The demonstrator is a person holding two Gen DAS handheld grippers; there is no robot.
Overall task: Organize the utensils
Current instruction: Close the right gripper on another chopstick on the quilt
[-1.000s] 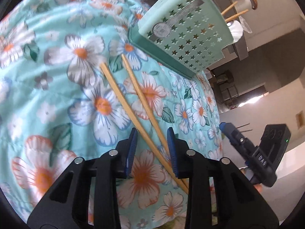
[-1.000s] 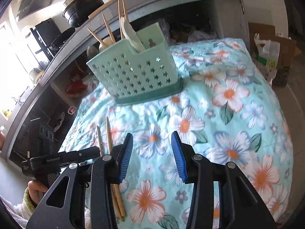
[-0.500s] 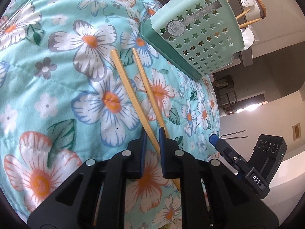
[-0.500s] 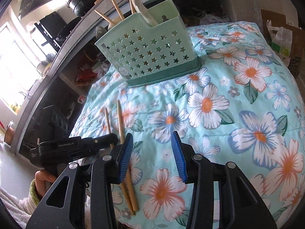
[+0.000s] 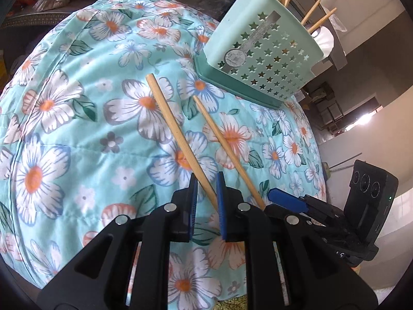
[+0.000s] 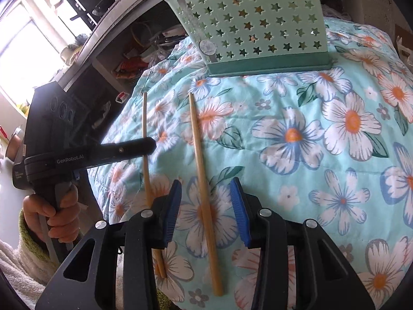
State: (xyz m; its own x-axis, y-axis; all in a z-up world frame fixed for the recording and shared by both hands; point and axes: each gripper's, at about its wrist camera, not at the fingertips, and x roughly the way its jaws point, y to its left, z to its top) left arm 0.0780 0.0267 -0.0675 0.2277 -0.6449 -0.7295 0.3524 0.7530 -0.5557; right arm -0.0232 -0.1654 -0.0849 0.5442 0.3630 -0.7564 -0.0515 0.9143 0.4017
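My left gripper (image 5: pixel 207 193) is shut on a wooden chopstick (image 5: pixel 175 131) and holds it lifted, tip toward the mint star-holed utensil basket (image 5: pixel 263 59). A second chopstick (image 5: pixel 227 149) lies on the floral cloth to its right. In the right wrist view that second chopstick (image 6: pixel 202 178) lies on the cloth between the fingers of my open right gripper (image 6: pixel 205 201). The held chopstick (image 6: pixel 145 139) shows at left, pinched in the left gripper (image 6: pixel 144 148). The basket (image 6: pixel 258 23) stands at the far end and holds several chopsticks (image 5: pixel 313 10).
The floral cloth (image 5: pixel 64 118) covers a rounded cushion-like surface that drops off at the edges. A grey shelf with clutter (image 6: pixel 124 59) runs behind at left. The right gripper's body (image 5: pixel 356 206) is at right in the left wrist view.
The left gripper, shut on one chopstick, has lifted it off the cloth. The right gripper has moved forward so the other chopstick lies between its open fingers.
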